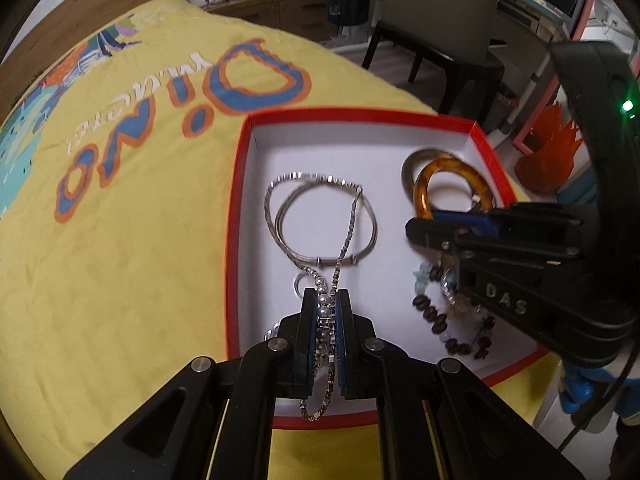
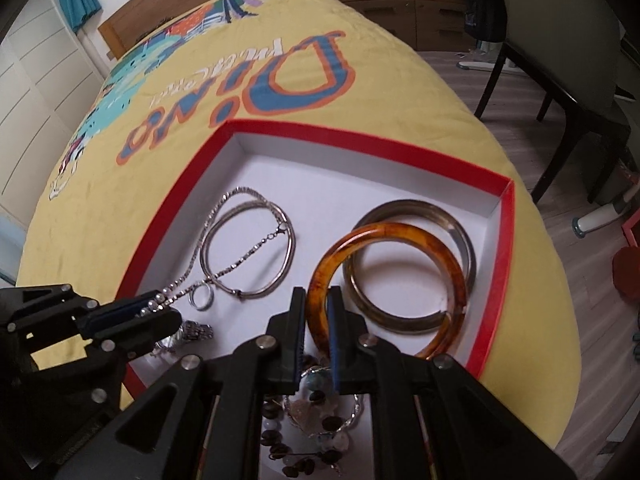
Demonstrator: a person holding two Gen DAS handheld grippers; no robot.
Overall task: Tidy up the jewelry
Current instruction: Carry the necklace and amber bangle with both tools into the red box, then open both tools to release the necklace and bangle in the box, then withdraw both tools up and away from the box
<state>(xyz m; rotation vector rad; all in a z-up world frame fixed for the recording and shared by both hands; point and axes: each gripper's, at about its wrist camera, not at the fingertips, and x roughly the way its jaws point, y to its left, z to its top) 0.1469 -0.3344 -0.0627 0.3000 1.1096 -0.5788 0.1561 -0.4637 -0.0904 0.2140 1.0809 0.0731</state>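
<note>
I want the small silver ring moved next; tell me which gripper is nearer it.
Left. The left gripper sits just beside the small silver ring; the right gripper grips the amber bangle farther away.

A home bedroom: a bed (image 2: 360, 92) under a yellow dinosaur-print cover has a wooden headboard (image 2: 132, 28), with white wardrobe doors (image 2: 36, 76), a wooden dresser (image 2: 432, 8), a dark chair (image 1: 436, 28) and wood-look flooring (image 2: 472, 76) around it.

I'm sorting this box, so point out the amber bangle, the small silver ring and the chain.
amber bangle (image 2: 404, 236), right wrist view, top of its arc
small silver ring (image 2: 201, 298), right wrist view, its band
chain (image 1: 347, 236), left wrist view, straight stretch above the left gripper
</note>
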